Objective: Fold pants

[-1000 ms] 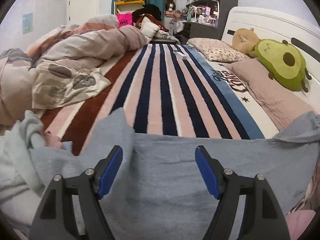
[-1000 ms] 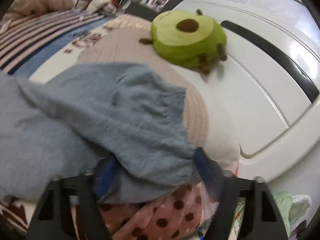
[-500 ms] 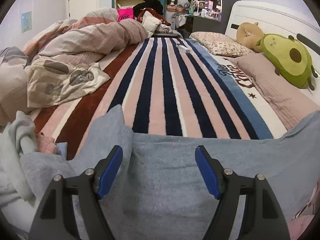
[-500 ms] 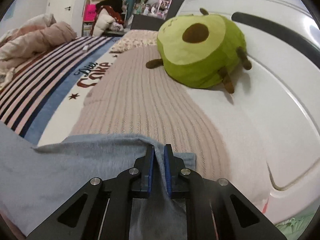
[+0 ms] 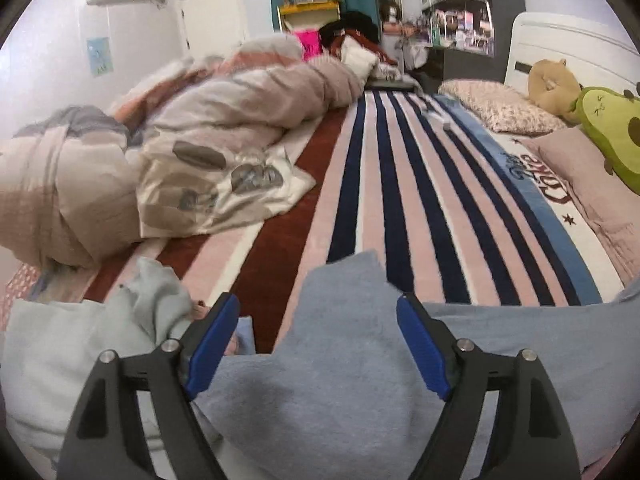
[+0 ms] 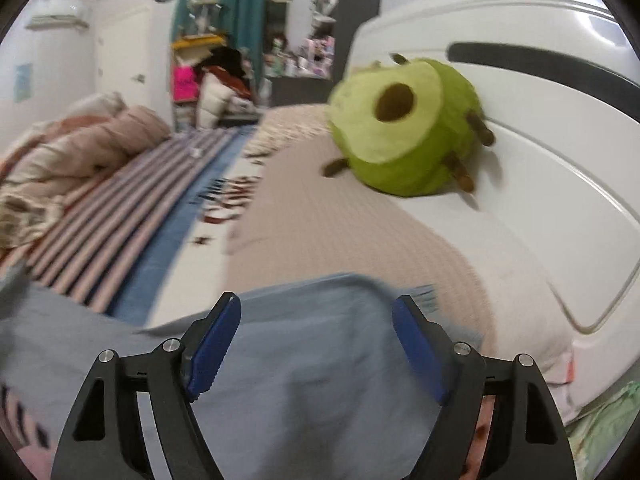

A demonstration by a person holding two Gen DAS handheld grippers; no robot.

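Observation:
The grey-blue pants (image 5: 340,380) lie spread across the near edge of the bed. In the left wrist view one corner of the pants points away between the fingers. My left gripper (image 5: 318,344) is open and hovers over that corner. In the right wrist view the other end of the pants (image 6: 320,360) lies on a beige pillow (image 6: 320,232). My right gripper (image 6: 316,344) is open above this end, and the cloth lies loose between the blue pads (image 6: 212,344).
A striped blanket (image 5: 420,200) covers the bed. A bunched duvet (image 5: 180,152) lies at the left, and pale clothes (image 5: 80,344) at the near left. An avocado plush (image 6: 404,128) leans on the white headboard (image 6: 540,140). Shelves stand beyond the bed.
My right gripper was shut on the pants' end half a second ago and has now opened and let it go. My left gripper stayed open and turned left over the pants' corner.

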